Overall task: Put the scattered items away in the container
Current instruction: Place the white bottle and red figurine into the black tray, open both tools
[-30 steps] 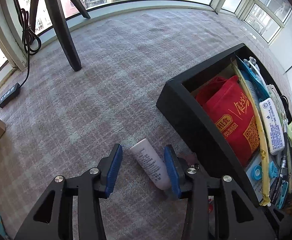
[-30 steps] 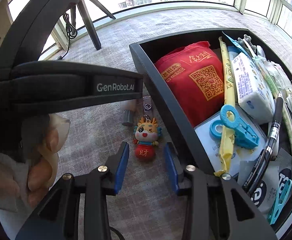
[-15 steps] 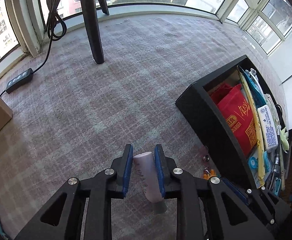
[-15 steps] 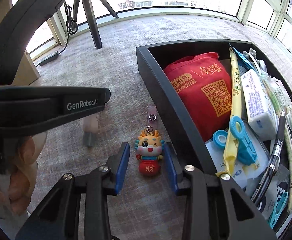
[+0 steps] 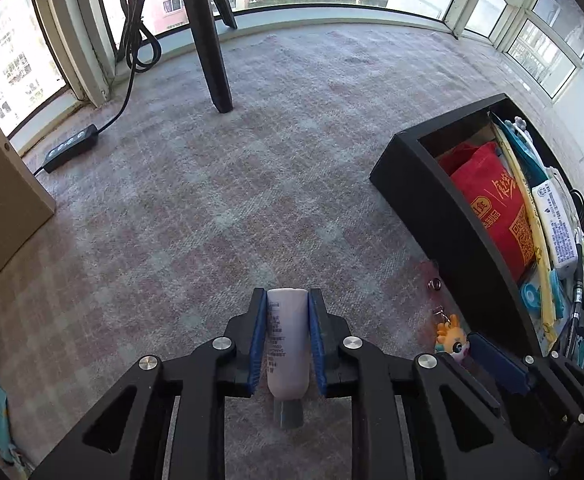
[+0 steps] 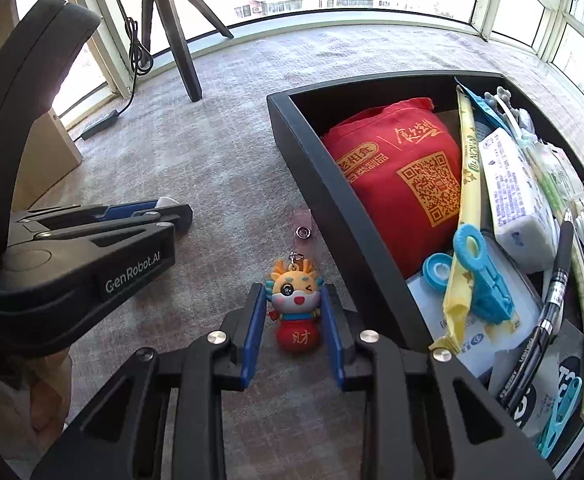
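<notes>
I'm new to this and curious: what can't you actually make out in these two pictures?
- Tube label, left wrist view: print too small.
- Container bottom, right wrist view: buried under red bag.
- Dragon keychain, left wrist view: half hidden by right gripper.

A checked grey-pink carpet (image 5: 220,216) covers the floor. On it stand a black container (image 6: 332,200), a tripod leg (image 5: 212,60) and a tan cabinet (image 5: 0,196). A power strip (image 5: 70,148) and a dragon keychain (image 6: 295,308) with its clear strap (image 6: 302,222) also lie there.
</notes>
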Demonstrator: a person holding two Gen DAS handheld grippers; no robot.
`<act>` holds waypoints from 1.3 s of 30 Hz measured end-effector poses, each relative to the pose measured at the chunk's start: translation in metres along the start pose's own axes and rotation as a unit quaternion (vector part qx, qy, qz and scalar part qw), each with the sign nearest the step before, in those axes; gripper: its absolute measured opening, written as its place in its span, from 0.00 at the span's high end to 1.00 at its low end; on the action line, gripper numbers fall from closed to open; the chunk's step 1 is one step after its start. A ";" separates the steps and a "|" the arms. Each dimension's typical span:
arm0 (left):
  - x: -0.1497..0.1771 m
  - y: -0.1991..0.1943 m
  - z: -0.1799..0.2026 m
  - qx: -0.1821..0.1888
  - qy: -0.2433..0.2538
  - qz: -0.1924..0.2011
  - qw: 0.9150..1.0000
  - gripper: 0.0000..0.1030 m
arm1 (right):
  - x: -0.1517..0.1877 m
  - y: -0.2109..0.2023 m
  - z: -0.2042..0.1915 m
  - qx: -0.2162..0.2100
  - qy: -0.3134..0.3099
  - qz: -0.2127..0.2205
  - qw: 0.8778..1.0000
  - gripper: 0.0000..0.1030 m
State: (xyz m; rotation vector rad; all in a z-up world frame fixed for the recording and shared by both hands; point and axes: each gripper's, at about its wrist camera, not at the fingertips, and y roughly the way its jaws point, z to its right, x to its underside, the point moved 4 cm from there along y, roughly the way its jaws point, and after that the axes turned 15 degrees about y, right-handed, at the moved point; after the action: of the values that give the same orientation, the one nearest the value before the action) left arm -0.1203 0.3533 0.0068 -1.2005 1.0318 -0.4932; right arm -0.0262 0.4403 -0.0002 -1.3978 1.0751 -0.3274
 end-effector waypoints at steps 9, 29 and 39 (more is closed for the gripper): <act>0.002 -0.051 -0.011 0.005 -0.041 0.032 0.999 0.82 | 0.002 -0.027 0.005 -0.058 0.018 0.000 0.998 0.74; -0.159 -0.073 0.156 0.032 0.051 0.106 0.993 0.58 | -0.135 -0.119 0.173 -0.010 0.062 0.117 0.991 0.73; -0.145 -0.091 0.147 0.016 0.026 0.099 0.995 0.59 | -0.136 -0.135 0.187 -0.015 0.038 0.124 0.991 0.52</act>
State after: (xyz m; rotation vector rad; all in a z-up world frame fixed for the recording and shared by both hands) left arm -0.0473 0.5129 0.1481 -1.0483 1.1697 -0.3857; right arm 0.0976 0.6301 0.1430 -1.2689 1.3058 -0.1861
